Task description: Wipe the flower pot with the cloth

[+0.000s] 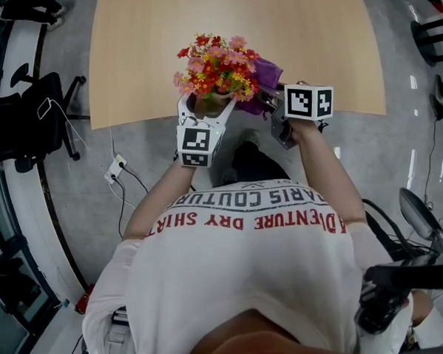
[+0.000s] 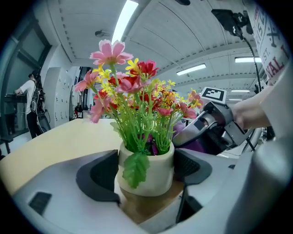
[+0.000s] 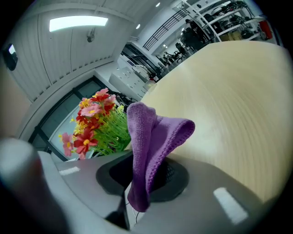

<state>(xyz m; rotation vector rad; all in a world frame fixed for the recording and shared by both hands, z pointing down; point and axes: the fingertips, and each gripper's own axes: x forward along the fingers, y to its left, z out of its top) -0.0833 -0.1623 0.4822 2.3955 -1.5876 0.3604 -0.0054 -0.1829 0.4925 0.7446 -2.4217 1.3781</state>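
Note:
A small cream flower pot [image 2: 147, 170] with red, pink and yellow flowers [image 1: 216, 67] is clamped between the dark pads of my left gripper [image 2: 146, 171], lifted a little above the near edge of the wooden table [image 1: 236, 33]. My right gripper [image 3: 142, 176] is shut on a purple cloth [image 3: 153, 141], whose folded end sticks up past the jaws. In the head view the purple cloth [image 1: 265, 77] lies right beside the flowers, at the pot's right side. The right gripper [image 2: 201, 128] shows close to the pot in the left gripper view.
The table's front edge [image 1: 135, 120] runs just beneath both grippers. Office chairs [image 1: 32, 118] stand on the floor to the left, with a power strip and cables [image 1: 117, 171] below them. A person [image 2: 29, 103] stands far off at the left.

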